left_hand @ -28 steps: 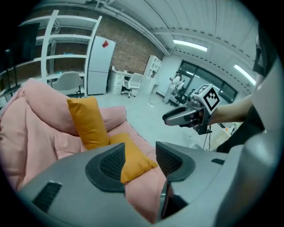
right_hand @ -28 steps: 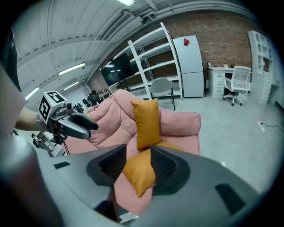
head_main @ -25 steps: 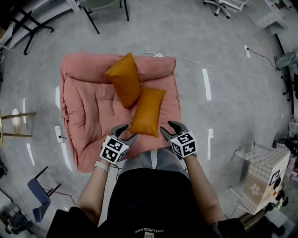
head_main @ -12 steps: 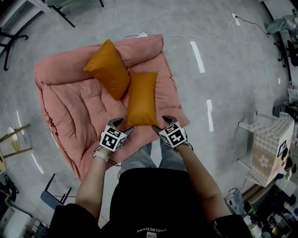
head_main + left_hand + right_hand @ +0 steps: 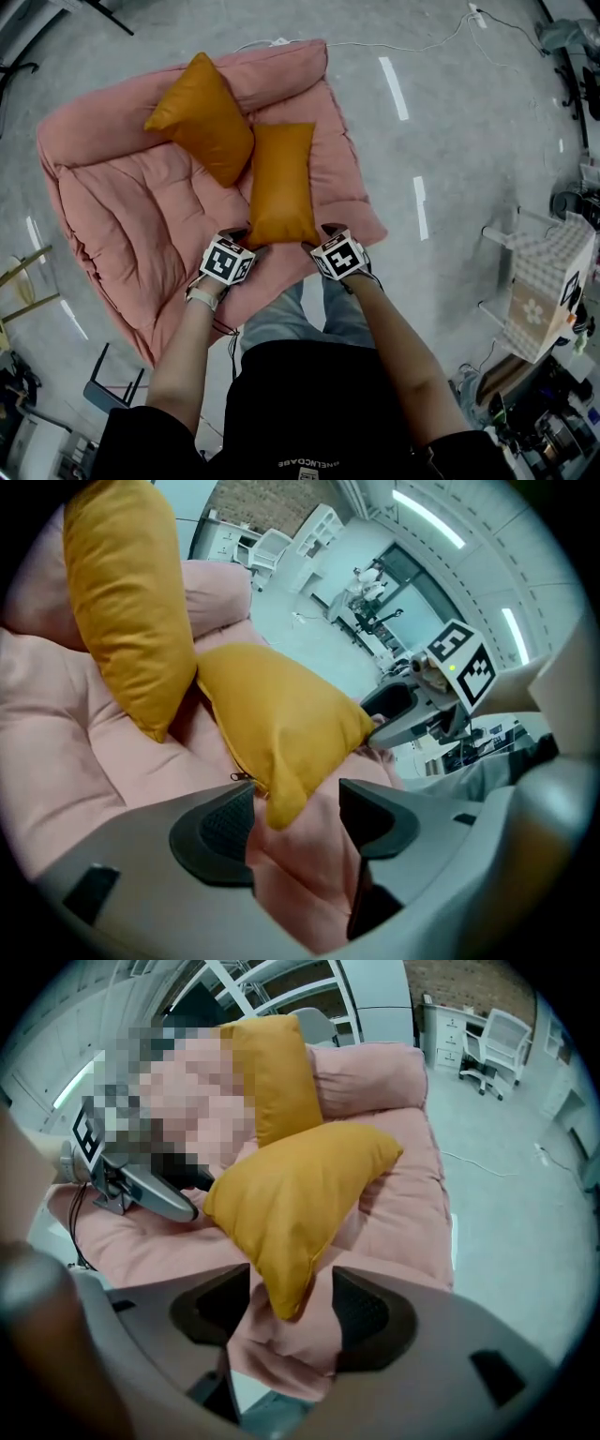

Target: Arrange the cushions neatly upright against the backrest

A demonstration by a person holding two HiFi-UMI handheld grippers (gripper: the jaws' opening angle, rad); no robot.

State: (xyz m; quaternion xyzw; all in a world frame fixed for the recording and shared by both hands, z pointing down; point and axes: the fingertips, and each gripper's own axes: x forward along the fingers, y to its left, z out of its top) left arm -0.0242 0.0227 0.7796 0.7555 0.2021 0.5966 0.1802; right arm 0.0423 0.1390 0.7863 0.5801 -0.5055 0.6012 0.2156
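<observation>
A pink floor sofa point(image 5: 112, 216) lies on the grey floor, its rolled backrest point(image 5: 272, 70) at the far side. One orange cushion point(image 5: 199, 117) leans tilted against the backrest. A second orange cushion point(image 5: 281, 183) lies flat on the seat. My left gripper point(image 5: 246, 242) is at its near left corner and my right gripper point(image 5: 317, 239) at its near right corner. Both are open. In the left gripper view that corner point(image 5: 281, 794) hangs between the pads point(image 5: 220, 832), unpinched. The right gripper view shows the other corner point(image 5: 281, 1288) loose between its pads point(image 5: 370, 1316).
A cable and power strip point(image 5: 281, 42) run over the floor behind the sofa. A checked box point(image 5: 548, 281) stands at the right, a blue stool point(image 5: 112, 389) at the lower left, wooden legs point(image 5: 19, 281) at the left. The person's legs point(image 5: 300, 319) meet the sofa's near edge.
Both grippers have moved forward onto the flat cushion's near corners and their jaws stand wider. The view has shifted, so the sofa sits further left and higher.
</observation>
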